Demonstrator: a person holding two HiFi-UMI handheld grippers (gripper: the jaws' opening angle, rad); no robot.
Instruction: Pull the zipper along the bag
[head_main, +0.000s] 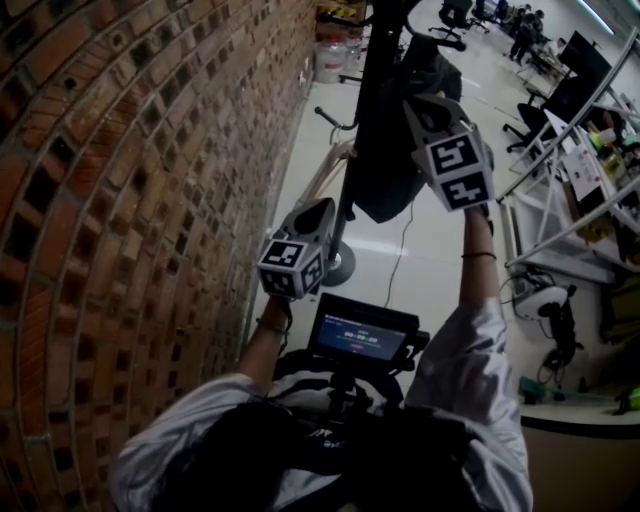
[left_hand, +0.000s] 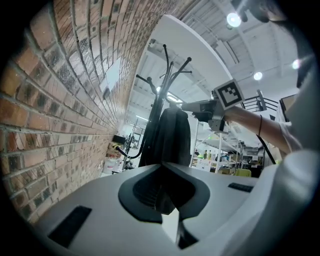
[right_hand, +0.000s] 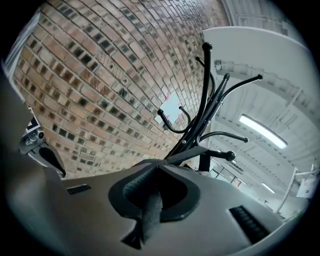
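Bag (head_main: 392, 175) hanging black off the coat rack (right_hand: 206, 95) beside the brick wall (head_main: 120, 200), and both claws are on it. Left gripper (left_hand: 162, 199) sits low, jaws closed, a fold of the bag's dark cloth pinched between the pads. Right gripper (right_hand: 151, 192) is higher, up at the bag's top, jaws all but together on a dark strip (right_hand: 149, 220) that runs taut toward the rack. Whether that's the zipper pull, can't tell.

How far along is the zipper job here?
Done: right gripper shut on a dark strip by the hanging bag. In hand: that grip; left gripper, jaws together, apart from the bag. Left: the pull itself, not visibly started.
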